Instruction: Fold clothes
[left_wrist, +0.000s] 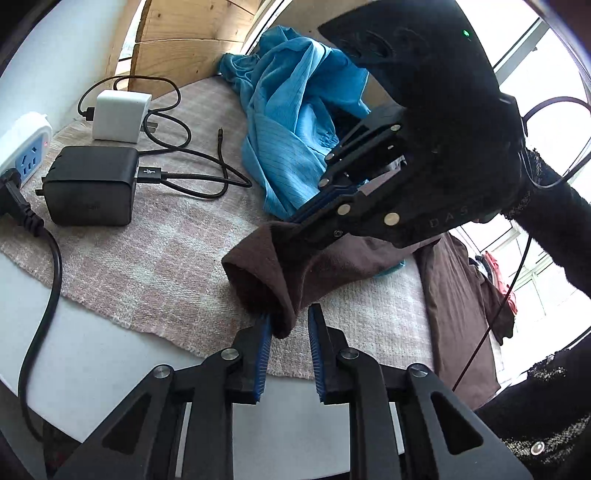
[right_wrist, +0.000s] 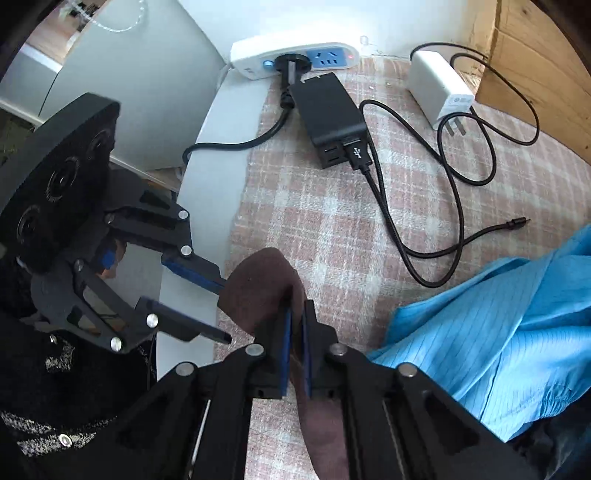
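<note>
A dark brown garment (left_wrist: 258, 273) lies bunched on the checked mat, and part of it hangs off the table at the right. My right gripper (left_wrist: 295, 219) points steeply down and is shut on a fold of this brown garment (right_wrist: 258, 280); the cloth is pinched between the blue pads (right_wrist: 285, 350). My left gripper (left_wrist: 290, 317) stands at the garment's rolled end. The cloth edge lies against its left pad (left_wrist: 263, 354), with a gap to the other pad, so it is open around the cloth. A crumpled blue garment (left_wrist: 291, 110) lies behind.
On the pink checked mat (left_wrist: 147, 266) sit a black charger (left_wrist: 92, 184), a white charger (left_wrist: 118, 114) and looping black cables (left_wrist: 207, 177). A power strip (left_wrist: 26, 155) lies at the table's white edge (left_wrist: 110, 369). A wooden board (left_wrist: 192, 37) stands behind.
</note>
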